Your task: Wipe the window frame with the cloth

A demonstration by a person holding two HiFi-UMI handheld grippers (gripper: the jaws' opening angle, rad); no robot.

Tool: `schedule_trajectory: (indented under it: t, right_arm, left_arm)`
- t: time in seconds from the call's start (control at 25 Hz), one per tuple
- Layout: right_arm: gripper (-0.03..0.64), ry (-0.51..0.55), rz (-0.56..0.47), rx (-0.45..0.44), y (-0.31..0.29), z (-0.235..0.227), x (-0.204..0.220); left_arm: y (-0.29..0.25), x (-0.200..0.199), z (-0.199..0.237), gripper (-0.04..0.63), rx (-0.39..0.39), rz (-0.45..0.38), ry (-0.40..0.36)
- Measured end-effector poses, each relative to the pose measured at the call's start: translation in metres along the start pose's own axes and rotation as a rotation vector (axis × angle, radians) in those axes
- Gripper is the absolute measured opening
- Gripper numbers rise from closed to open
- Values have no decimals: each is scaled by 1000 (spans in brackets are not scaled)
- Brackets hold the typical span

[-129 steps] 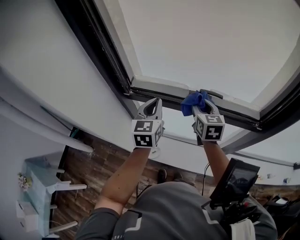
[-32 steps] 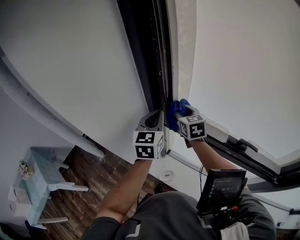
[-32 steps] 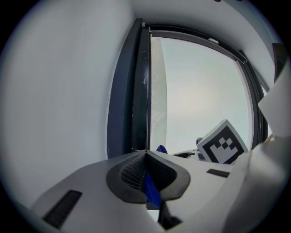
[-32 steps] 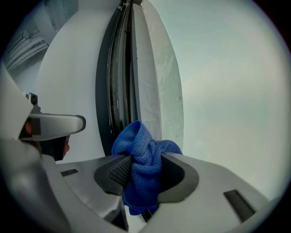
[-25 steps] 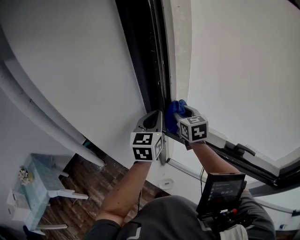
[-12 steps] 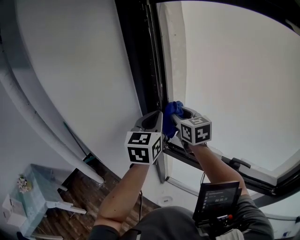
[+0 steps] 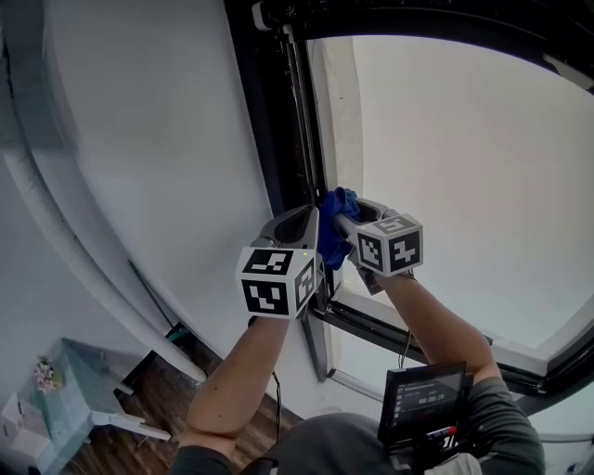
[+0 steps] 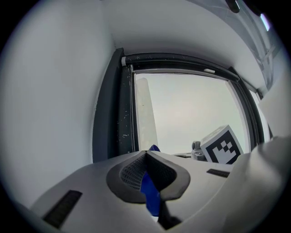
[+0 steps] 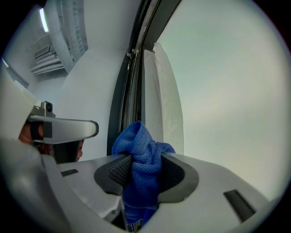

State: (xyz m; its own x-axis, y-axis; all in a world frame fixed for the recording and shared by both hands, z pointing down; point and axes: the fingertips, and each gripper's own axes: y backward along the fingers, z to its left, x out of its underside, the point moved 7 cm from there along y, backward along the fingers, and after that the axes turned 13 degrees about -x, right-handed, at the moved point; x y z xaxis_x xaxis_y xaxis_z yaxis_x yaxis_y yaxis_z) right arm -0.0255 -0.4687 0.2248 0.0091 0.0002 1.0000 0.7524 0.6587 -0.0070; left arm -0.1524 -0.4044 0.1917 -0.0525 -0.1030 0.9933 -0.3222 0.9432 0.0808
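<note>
A blue cloth (image 7: 334, 230) is bunched between the pads of my right gripper (image 7: 345, 211), which is shut on it. The cloth (image 9: 142, 145) presses against the dark vertical window frame (image 7: 292, 121), a little above the lower corner. My left gripper (image 7: 311, 219) sits close beside it on the left, with its jaws together. In the left gripper view, a sliver of the blue cloth (image 8: 150, 195) shows in the slit under the left gripper (image 8: 145, 154). I cannot tell whether the cloth is nipped there. The frame (image 9: 132, 82) runs up past the right gripper (image 9: 145, 160).
A pale strip (image 7: 339, 121) runs alongside the frame on the glass side. The bottom rail (image 7: 418, 339) and top rail (image 7: 418, 19) bound the bright pane. A white wall (image 7: 139, 139) lies left. A small screen (image 7: 422, 402) hangs at my chest, and a table (image 7: 37, 408) stands far below.
Both grippers and the cloth have left the bottom rail and moved a little way up the vertical frame. The head view has tilted upward, so the top rail now shows.
</note>
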Motion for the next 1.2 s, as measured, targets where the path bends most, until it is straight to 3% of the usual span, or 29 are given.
schedule_trajectory:
  t: [0.44, 1.2]
  right_arm:
    - [153, 60, -87, -33, 2, 1, -80]
    - [153, 160, -234, 6, 1, 6, -200]
  left_arm:
    - [0, -58, 4, 8, -1, -84, 23]
    - [-19, -151, 18, 8, -35, -176, -67]
